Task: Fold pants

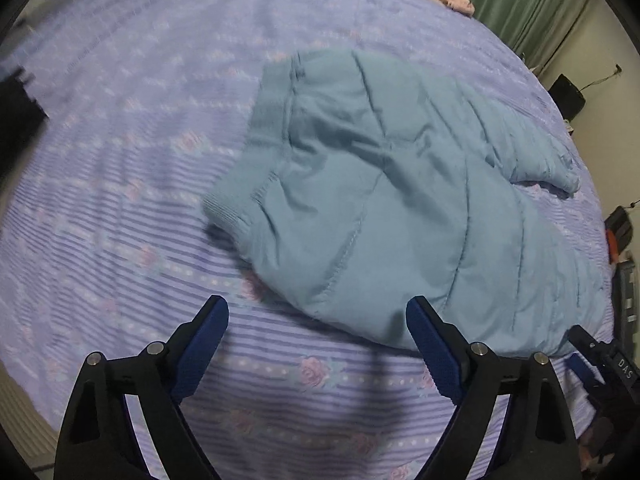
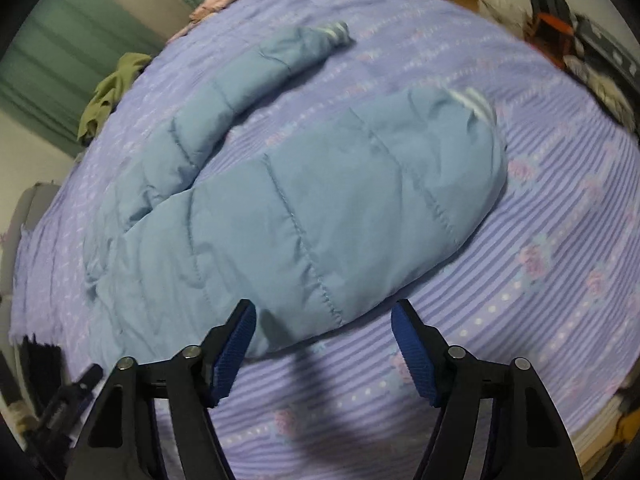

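Green curtains (image 1: 516, 4) back a bed (image 1: 120, 152) covered in a lilac striped sheet with rose print. On it we see the light blue quilted pants (image 1: 384, 200) spread flat, waistband toward the left wrist view, the two legs splayed apart with ribbed cuffs at the far end. Left gripper (image 1: 318, 312) hovers at the pants' near edge, fingers wide apart, holding nothing. Right gripper (image 2: 324, 316) likewise spread over one leg's edge, empty.
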A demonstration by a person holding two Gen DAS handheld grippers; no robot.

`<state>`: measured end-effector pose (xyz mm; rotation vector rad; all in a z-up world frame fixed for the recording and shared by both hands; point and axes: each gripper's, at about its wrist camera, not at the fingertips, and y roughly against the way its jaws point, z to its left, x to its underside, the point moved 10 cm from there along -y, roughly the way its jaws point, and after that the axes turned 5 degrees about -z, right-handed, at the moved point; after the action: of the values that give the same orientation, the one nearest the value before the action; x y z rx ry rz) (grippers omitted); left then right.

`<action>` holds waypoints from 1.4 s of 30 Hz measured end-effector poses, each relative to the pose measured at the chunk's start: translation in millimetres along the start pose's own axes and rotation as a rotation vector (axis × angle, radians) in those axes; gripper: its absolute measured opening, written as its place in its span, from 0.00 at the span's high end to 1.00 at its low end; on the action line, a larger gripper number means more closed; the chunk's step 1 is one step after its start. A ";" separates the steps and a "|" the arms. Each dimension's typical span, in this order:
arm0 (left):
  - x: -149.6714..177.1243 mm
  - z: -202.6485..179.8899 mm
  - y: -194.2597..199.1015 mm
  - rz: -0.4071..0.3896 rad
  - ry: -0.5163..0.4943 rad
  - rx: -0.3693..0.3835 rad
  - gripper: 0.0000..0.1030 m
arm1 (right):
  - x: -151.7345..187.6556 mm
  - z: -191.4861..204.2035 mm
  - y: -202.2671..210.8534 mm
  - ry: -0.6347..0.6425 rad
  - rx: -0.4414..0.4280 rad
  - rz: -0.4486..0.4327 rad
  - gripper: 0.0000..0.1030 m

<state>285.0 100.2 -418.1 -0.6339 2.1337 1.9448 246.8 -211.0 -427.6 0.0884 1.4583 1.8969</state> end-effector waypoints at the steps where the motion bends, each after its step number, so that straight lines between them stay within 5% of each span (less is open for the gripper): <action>1: 0.2 -1.0 -5.0 0.014 0.012 0.026 0.12 | -0.2 0.1 -3.2 -0.017 -0.011 -0.002 0.32; 8: 3.1 -6.7 -41.9 0.132 0.078 0.157 0.18 | 1.1 -4.9 -36.3 -0.144 -0.006 0.009 0.36; 12: -3.6 -14.5 -35.9 0.138 0.042 0.206 0.53 | -4.2 9.4 -40.0 -0.144 -0.022 0.019 0.77; 16: -12.5 -12.3 -16.5 0.116 0.006 0.225 0.76 | -14.4 22.9 -20.9 -0.141 0.004 -0.026 0.86; 28: -69.5 -12.4 50.3 0.021 -0.029 0.234 0.84 | -61.8 68.4 75.1 -0.018 0.060 -0.155 0.87; 37: -111.3 -12.0 51.1 0.047 0.102 0.181 0.85 | -91.4 98.7 80.2 0.102 0.072 -0.085 0.87; 42: -126.9 -14.4 36.8 0.078 0.149 0.140 0.85 | -113.2 107.7 49.7 0.133 0.077 -0.018 0.87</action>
<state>384.5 111.5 -330.7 -0.6986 2.3934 1.8175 354.8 -193.6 -305.5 -0.0153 1.6159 1.8620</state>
